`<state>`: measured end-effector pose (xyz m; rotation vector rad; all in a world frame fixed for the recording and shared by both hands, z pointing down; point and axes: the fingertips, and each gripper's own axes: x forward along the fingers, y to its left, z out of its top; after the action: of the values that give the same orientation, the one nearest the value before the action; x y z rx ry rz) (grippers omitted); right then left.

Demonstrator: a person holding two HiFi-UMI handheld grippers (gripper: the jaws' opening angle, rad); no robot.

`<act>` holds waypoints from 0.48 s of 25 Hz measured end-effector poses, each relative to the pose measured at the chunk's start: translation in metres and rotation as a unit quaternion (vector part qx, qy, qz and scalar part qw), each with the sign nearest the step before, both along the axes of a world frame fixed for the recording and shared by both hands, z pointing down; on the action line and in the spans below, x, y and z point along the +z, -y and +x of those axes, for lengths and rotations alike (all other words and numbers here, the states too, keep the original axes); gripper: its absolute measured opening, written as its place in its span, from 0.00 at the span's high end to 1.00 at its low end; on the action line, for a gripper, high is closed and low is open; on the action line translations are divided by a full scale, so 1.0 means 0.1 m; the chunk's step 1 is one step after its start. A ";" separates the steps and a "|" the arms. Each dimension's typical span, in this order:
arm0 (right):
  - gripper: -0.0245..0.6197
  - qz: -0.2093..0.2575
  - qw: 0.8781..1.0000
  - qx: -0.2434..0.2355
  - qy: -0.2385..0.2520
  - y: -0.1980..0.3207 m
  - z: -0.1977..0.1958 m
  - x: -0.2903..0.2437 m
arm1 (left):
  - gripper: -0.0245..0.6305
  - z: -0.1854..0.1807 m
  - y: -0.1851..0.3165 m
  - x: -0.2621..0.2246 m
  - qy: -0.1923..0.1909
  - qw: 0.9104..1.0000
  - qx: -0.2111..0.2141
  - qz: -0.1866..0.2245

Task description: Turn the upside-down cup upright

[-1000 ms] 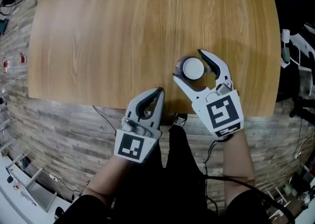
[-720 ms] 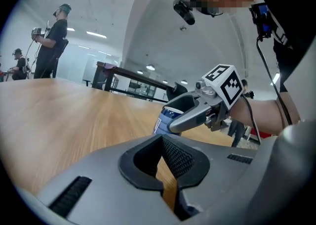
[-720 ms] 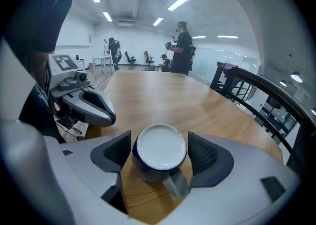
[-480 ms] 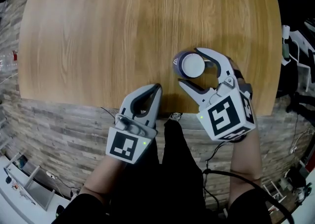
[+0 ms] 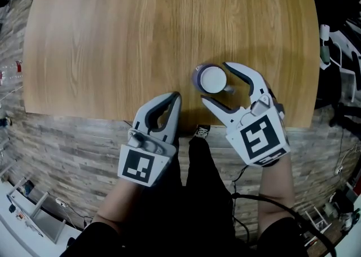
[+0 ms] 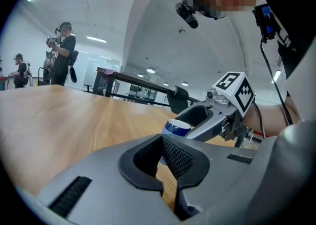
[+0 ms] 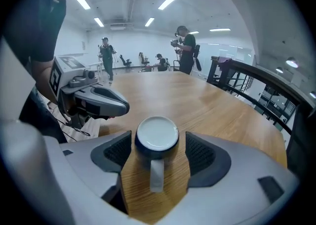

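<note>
A dark blue cup (image 5: pixel 213 79) stands upside down on the round wooden table (image 5: pixel 135 35), near its front edge, white base up. My right gripper (image 5: pixel 215 83) is open with one jaw on each side of the cup. In the right gripper view the cup (image 7: pixel 157 139) sits between the pads, its white handle pointing back toward the camera. A gap shows on the right side of the cup there. My left gripper (image 5: pixel 177 97) is shut on nothing at the table's front edge, left of the cup. In the left gripper view the cup (image 6: pixel 177 127) shows just beyond my shut left gripper (image 6: pixel 162 139).
The table's front edge (image 5: pixel 113 116) runs just under both grippers, with a brick-patterned floor (image 5: pixel 62 154) below. People (image 7: pixel 186 51) stand beyond the far side of the table. A black railing (image 7: pixel 247 78) lies to the right.
My right gripper has shifted left and rolled a little, and the cup now sits deeper between its jaws. The left gripper has stayed shut at the table's front edge.
</note>
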<state>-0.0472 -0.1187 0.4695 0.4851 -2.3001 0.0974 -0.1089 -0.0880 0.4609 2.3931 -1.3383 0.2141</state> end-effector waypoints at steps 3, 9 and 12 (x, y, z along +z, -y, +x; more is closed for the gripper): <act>0.49 0.000 1.000 -0.010 0.000 0.04 -0.03 -0.03 | 0.95 0.04 -0.02 -0.03 0.002 1.000 0.002 0.003; 0.49 -0.007 0.997 -0.048 -0.056 0.05 -0.16 0.14 | 0.95 0.04 -0.09 -0.01 -0.001 1.000 -0.001 -0.001; 0.49 -0.010 0.998 -0.040 -0.049 0.06 -0.17 0.16 | 0.95 0.01 -0.11 0.01 -0.004 1.000 -0.002 -0.007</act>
<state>-0.0644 -0.1245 0.4853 0.3775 -2.2163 0.0565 -0.1080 -0.0772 0.4621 2.3773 -1.3346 0.2114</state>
